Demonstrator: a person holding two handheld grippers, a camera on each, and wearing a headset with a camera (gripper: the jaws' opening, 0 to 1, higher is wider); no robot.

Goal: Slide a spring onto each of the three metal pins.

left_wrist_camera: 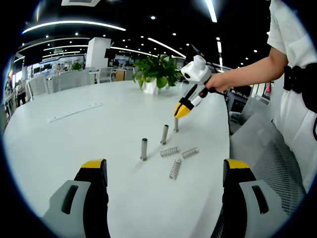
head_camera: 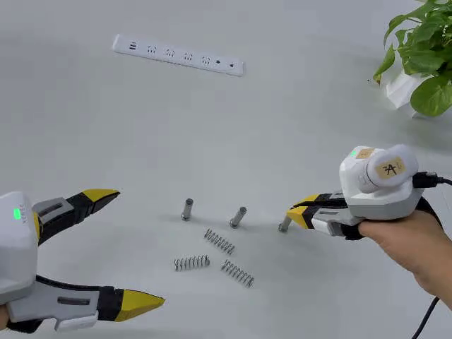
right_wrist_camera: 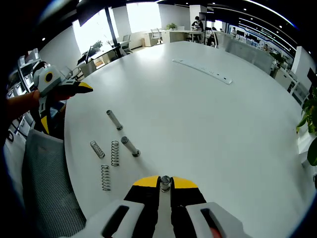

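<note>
Right tongs (head_camera: 295,214) hide the top of one pin (head_camera: 284,227)

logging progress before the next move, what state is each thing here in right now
rightmost silver metal pin, upright, no spring on it
right yellow-tipped tongs, shut on the rightmost silver metal pin
left yellow-tipped tongs, open and empty
two other silver metal pins, upright, bare
three coiled wire springs, lying loose
white power strip, nothing plugged in

Pale grey worktop (head_camera: 296,106); silver pins (head_camera: 187,209) and springs (head_camera: 219,241); yellow-tipped black jaws, white bodies on left hand-held gripper (head_camera: 135,247) and right hand-held gripper (head_camera: 293,214); white power strip (head_camera: 178,54); green plant (head_camera: 424,49)
</note>
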